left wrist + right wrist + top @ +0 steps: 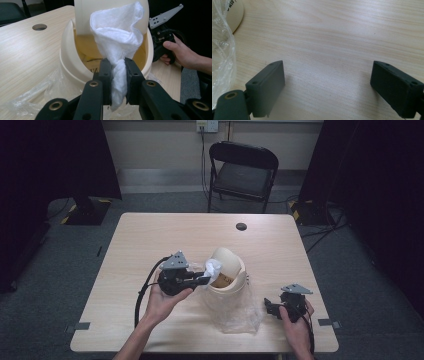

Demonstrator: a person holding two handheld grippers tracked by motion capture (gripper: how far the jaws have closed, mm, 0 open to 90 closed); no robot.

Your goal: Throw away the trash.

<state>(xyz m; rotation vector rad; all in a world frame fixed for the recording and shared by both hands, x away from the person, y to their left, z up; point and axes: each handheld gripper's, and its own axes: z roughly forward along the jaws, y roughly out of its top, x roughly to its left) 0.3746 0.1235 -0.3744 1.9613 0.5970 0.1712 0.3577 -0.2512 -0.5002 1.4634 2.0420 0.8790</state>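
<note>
Left gripper [117,75]: jaws clamped on white cloth [117,40], frame centre of the high view.
Cloth: bunched at the mouth of the cream bin [226,270].
Right gripper [328,85]: jaws wide apart over bare table [324,37], lower right of the high view.
Plastic bag [240,312]: crumpled just below bin.

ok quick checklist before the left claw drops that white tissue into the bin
1. Grip on the tissue: ok. The left claw is shut on the white tissue, with the lower end pinched between the pads.
2. Tissue over the opening: ok. In the left gripper view it hangs at the mouth of the cream bin.
3. Swing lid out of the way: cannot tell. It stands right behind the tissue.
4. Room inside the bin: cannot tell. The inside is mostly hidden.
5. Right claw clear: ok. It is open over bare table, holding nothing.
6. Clear plastic bag clear of the opening: ok. It lies on the table beside the bin.
</note>
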